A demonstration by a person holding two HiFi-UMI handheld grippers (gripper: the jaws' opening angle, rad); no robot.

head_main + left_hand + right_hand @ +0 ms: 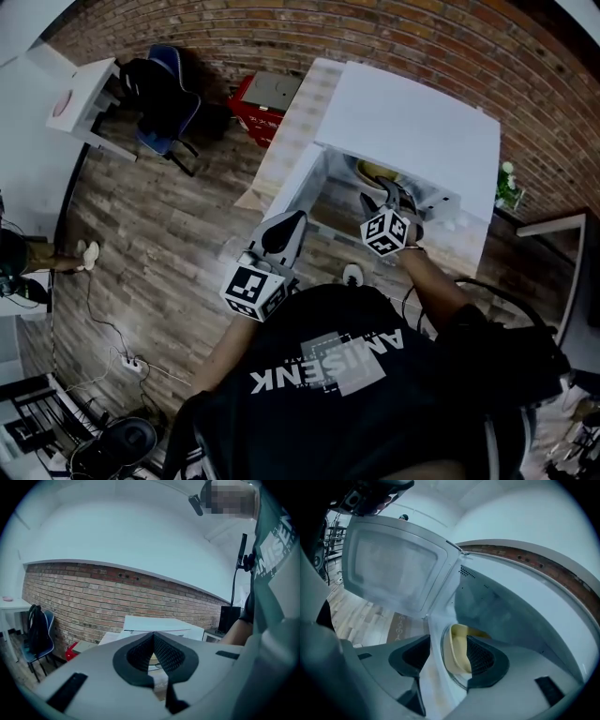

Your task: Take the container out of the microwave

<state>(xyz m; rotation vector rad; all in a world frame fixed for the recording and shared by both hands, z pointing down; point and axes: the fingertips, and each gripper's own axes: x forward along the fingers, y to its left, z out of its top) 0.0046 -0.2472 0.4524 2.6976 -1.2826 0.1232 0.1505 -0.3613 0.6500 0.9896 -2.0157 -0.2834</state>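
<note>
The white microwave (412, 122) stands with its door (295, 187) swung open to the left. Inside, a pale yellow container (457, 651) rests on the glass turntable (440, 667); in the head view the container (370, 172) shows just inside the opening. My right gripper (449, 639) is open and reaches into the cavity, with the container's near rim between its pads, closer to the right pad; no pad presses on it. From the head view the right gripper (386, 192) sits at the microwave's mouth. My left gripper (153, 636) is shut and empty, held in front of the door (286, 225).
The open door (389, 569) stands close on the left of my right gripper. A red box (262, 98), a dark chair (164, 103) and a white table (84, 94) sit at the back left by the brick wall. A power strip (131, 364) and cables lie on the wooden floor.
</note>
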